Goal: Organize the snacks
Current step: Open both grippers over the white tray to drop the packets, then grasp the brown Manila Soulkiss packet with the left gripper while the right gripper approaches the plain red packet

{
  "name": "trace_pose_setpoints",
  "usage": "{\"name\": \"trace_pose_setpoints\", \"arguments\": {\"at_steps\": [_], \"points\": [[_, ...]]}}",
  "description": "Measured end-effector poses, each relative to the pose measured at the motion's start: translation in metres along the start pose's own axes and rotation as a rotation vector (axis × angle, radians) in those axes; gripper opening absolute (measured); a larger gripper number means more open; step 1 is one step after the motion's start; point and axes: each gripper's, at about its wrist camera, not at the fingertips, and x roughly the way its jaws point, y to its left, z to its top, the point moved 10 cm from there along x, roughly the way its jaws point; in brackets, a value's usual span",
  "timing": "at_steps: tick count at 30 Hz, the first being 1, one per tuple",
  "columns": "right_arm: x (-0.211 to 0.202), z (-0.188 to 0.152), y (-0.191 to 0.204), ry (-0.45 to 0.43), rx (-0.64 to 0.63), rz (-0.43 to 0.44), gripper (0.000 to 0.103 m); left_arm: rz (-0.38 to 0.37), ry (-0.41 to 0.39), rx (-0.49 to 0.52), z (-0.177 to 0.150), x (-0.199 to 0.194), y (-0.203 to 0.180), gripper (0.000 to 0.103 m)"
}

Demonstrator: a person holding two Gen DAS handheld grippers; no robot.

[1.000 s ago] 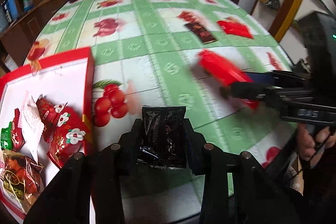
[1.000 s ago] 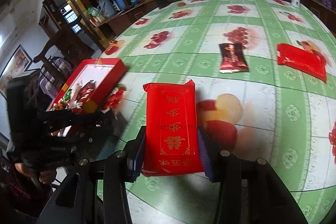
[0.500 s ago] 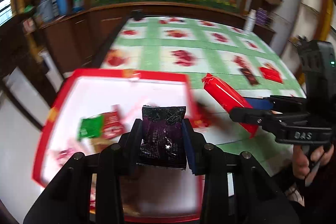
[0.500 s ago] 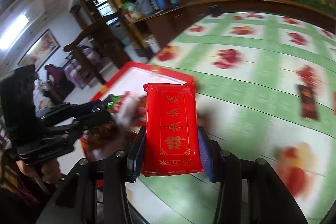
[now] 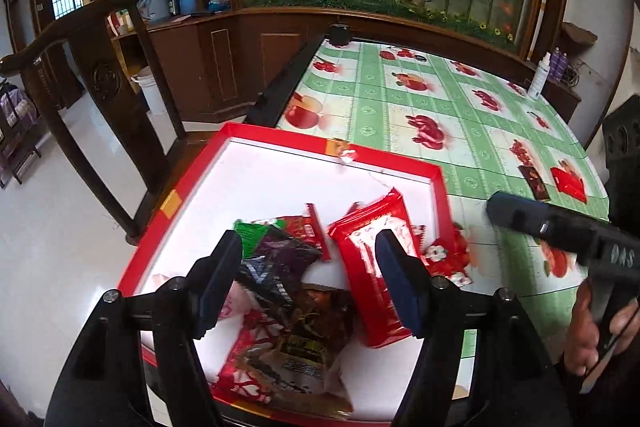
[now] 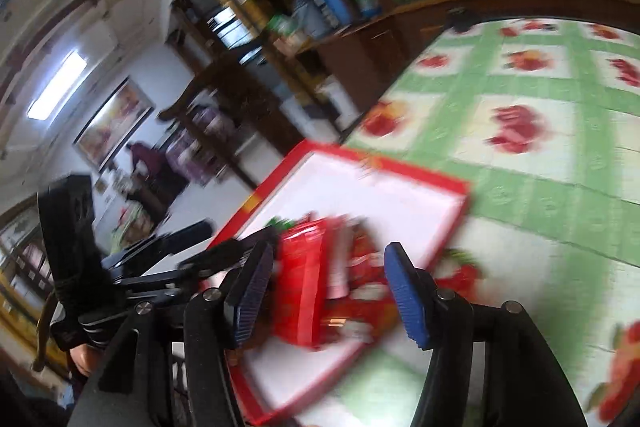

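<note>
While both jaws are opening, the left gripper (image 5: pixel 308 267) lets a dark purple foil packet (image 5: pixel 280 263) and the right gripper (image 6: pixel 328 291) a long red plastic packet (image 5: pixel 372 263) lie loose in the shallow red-rimmed white box (image 5: pixel 280 147); left on the green checked tablecloth (image 5: pixel 472 147) are a dark bar (image 5: pixel 534 181) and a red pouch (image 5: pixel 568 181).

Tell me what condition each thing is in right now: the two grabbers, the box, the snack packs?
Left gripper: jaws opening, nothing clamped.
Right gripper: jaws opening, nothing clamped.
Dark purple packet: let go, lying on the pile in the box.
Long red packet: let go, lying in the box.
Red box: lidless, snacks heaped at the near end.
Dark bar: flat on the table, outside the box.
Small red packet: flat on the table, outside the box.
</note>
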Motion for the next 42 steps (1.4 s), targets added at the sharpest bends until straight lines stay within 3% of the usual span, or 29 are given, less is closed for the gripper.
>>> {"name": "trace_pose_setpoints", "arguments": {"at_steps": [8,13,16,19,23,27,31,34,36,39,42], "points": [[-0.072,-0.01,-0.124,-0.072,0.112,-0.223,0.063,-0.121,0.03,0.129,0.0,-0.002,-0.082,0.069],[-0.146,-0.008,-0.227,-0.132,0.214,-0.448,0.066,-0.177,0.051,0.245,0.005,0.003,-0.147,0.071],[-0.186,0.006,-0.286,-0.183,0.298,-0.566,0.068,-0.21,0.08,0.295,0.008,0.013,-0.185,0.071],[-0.213,0.027,-0.336,-0.249,0.391,-0.603,0.069,-0.225,0.14,0.309,0.005,0.027,-0.214,0.071],[-0.214,0.042,-0.386,-0.289,0.479,-0.591,0.069,-0.246,0.2,0.309,0.0,0.041,-0.245,0.071],[-0.203,0.032,-0.398,-0.224,0.53,-0.514,0.067,-0.24,0.212,0.309,0.01,0.056,-0.266,0.071],[-0.189,0.024,-0.378,-0.137,0.572,-0.319,0.067,-0.186,0.214,0.314,0.026,0.081,-0.289,0.071],[-0.17,0.001,-0.338,0.027,0.531,-0.106,0.068,-0.174,0.206,0.31,0.035,0.092,-0.304,0.071],[-0.174,-0.001,-0.332,0.026,0.498,-0.135,0.067,-0.156,0.204,0.306,0.039,0.099,-0.31,0.071],[-0.193,0.001,-0.341,-0.042,0.463,-0.281,0.069,-0.139,0.213,0.317,0.041,0.112,-0.321,0.071],[-0.192,0.002,-0.342,-0.052,0.463,-0.298,0.069,-0.11,0.219,0.335,0.037,0.123,-0.327,0.071]]}}
